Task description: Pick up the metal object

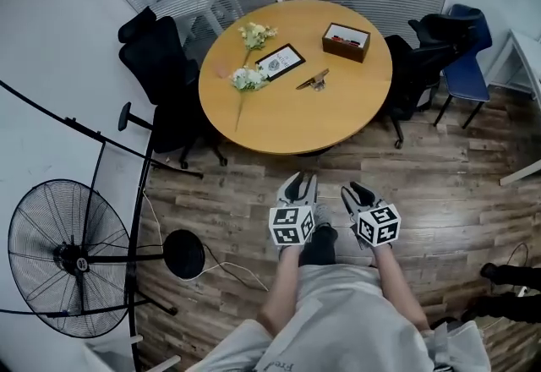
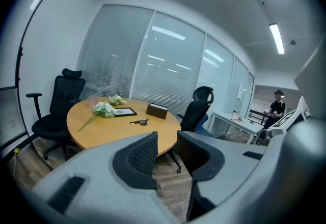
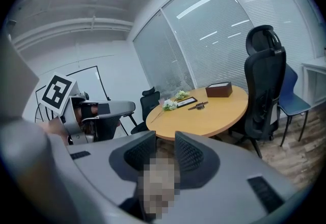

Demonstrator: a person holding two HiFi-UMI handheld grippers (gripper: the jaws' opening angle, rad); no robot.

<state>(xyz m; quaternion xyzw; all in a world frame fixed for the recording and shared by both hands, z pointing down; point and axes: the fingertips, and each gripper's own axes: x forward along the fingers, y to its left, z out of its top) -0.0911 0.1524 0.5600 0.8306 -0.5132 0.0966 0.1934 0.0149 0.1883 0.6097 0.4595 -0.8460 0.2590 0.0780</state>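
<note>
**We stand back from the table, the pick-up not yet begun**

The metal object (image 1: 313, 80) lies flat on the round table (image 1: 279, 129), between the framed card (image 1: 281, 61) and the brown box (image 1: 346, 42), well apart from us. Its long axis runs slantwise in the head view, from lower left to upper right, toward the box; we cannot tell its ends apart. Our left gripper (image 1: 297, 186) and right gripper (image 1: 359, 193) hang over the floor, jaws apart, nothing between them. We judge this the approach: next we step in and set one gripper's jaws across that axis.
</note>
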